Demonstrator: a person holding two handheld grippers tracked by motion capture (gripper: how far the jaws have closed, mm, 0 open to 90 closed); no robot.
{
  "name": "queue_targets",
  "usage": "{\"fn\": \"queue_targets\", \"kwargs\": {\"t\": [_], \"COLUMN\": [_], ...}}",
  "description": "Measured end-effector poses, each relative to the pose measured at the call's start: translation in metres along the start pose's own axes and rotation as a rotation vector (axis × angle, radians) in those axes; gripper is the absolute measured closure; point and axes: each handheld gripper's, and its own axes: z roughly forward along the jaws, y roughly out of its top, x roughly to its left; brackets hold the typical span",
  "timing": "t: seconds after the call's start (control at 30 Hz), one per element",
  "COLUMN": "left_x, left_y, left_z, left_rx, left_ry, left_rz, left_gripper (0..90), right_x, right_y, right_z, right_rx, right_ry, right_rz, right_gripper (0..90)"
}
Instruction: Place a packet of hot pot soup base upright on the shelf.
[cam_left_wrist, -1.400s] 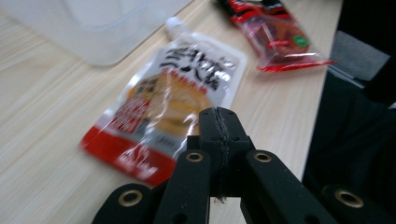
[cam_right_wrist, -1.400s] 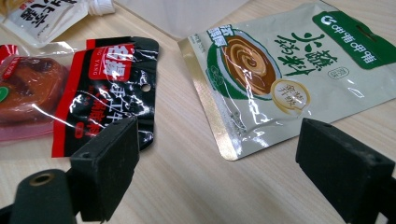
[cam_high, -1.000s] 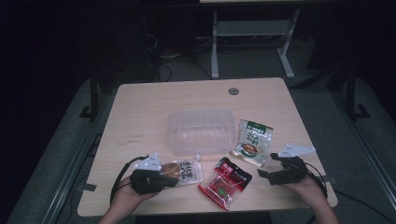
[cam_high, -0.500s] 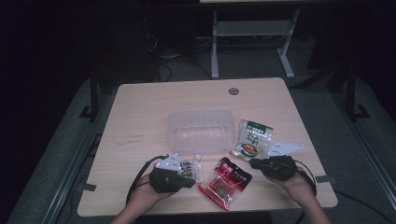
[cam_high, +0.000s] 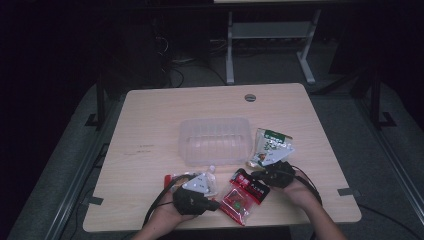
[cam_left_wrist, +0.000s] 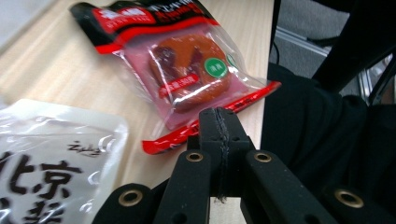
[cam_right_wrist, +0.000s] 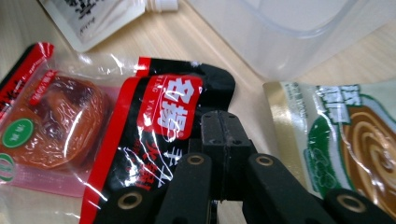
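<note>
On the pale wooden desk (cam_high: 150, 125), the right tool (cam_right_wrist: 219, 122) has just been closing; its jaws now meet with nothing between them, over the glossy black-and-red snack packet (cam_right_wrist: 154, 135). The left tool (cam_left_wrist: 219, 122) is pressed shut and empty, beside the clear red-edged packet of brown patty (cam_left_wrist: 187, 70) near the desk's front edge.

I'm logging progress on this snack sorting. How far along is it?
Nothing looks done: the clear container is empty. In hand: the right gripper, jaws just closed, sits on the black-and-red packet. Left: the red packet, white pouch and green packet lie on the table.
</note>
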Motion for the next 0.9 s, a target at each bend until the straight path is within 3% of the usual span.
{"fn": "queue_targets", "kwargs": {"t": [0.2,0.47,0.5,0.73,0.9], "left_x": [-0.003,-0.004,-0.004,0.008,0.011], "left_y": [-0.001,0.001,0.001,0.000,-0.001], "left_z": [0.010,0.024,0.023,0.017,0.014], "left_rx": [0.024,0.048,0.046,0.030,0.018], "left_ry": [-0.015,-0.028,-0.025,0.042,0.057], "left_rz": [0.009,0.013,0.013,-0.012,-0.022], "left_gripper": [89.7,89.8,89.7,89.7,89.7], "right_x": [0.000,0.002,0.002,0.003,0.003], "right_y": [-0.002,-0.003,-0.003,-0.007,-0.013], "right_z": [0.003,0.008,0.007,0.001,-0.007], "right_rx": [-0.003,0.034,0.043,0.068,0.086], "right_ry": [0.004,-0.004,-0.014,-0.021,-0.040], "right_rz": [0.005,0.002,-0.016,-0.017,-0.012], "right_gripper": [89.7,89.7,89.7,89.7,89.7]}}
